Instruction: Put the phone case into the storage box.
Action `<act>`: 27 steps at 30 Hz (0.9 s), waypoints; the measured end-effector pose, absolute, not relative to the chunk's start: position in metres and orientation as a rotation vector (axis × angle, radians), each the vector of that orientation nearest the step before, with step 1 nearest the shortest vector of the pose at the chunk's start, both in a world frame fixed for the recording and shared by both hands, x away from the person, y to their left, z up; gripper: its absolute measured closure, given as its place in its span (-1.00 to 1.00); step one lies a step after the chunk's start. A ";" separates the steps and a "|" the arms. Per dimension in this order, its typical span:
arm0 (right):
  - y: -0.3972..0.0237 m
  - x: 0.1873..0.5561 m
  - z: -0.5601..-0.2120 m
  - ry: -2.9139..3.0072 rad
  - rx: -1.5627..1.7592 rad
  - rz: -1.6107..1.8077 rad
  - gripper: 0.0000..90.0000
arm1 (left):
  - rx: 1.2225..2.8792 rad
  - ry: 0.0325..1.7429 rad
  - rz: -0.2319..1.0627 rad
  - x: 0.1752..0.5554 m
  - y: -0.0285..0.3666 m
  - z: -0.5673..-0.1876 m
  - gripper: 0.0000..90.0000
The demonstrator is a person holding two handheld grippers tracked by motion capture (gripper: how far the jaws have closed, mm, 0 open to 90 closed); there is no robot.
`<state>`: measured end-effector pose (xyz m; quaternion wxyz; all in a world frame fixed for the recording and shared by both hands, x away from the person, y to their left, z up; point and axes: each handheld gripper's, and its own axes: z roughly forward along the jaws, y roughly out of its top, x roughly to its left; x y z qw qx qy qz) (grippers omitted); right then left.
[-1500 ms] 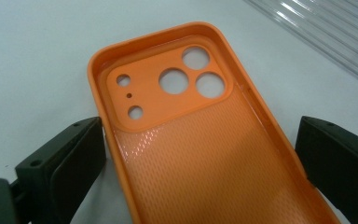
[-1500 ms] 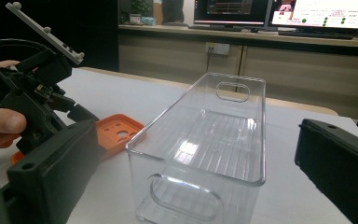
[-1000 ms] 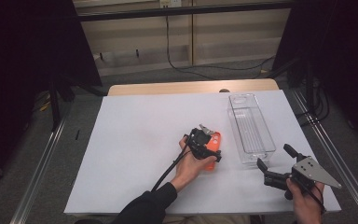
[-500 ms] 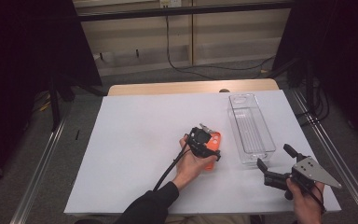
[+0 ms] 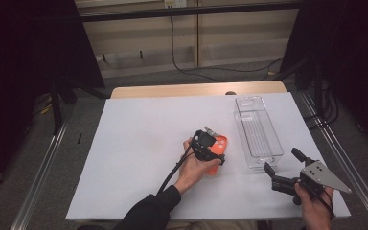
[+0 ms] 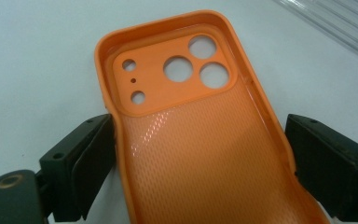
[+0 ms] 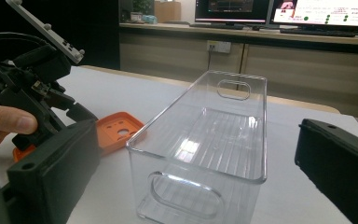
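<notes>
While the left gripper straddles the orange silicone phone case across its width, jaws open, not yet clamped, the clear plastic bin lies just right.

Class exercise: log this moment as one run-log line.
left gripper: open, jaws astride orange phone case | right gripper: open, facing clear bin | case on table

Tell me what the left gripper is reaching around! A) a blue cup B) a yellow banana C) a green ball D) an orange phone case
D: in the left gripper view the orange phone case, with round camera holes, lies on the white table between the open jaws of the left gripper.
</notes>
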<state>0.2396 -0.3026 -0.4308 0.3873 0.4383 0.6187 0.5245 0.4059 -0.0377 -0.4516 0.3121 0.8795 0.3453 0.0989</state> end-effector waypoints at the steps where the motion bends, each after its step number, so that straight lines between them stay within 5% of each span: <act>1: -0.303 0.240 -0.431 1.575 1.115 1.337 -1.00 | 2.324 0.907 0.256 0.406 -0.037 -0.451 -0.76; 27: -0.302 0.240 -0.431 1.572 1.113 1.336 -1.00 | 2.312 0.915 0.289 0.400 -0.032 -0.452 -0.69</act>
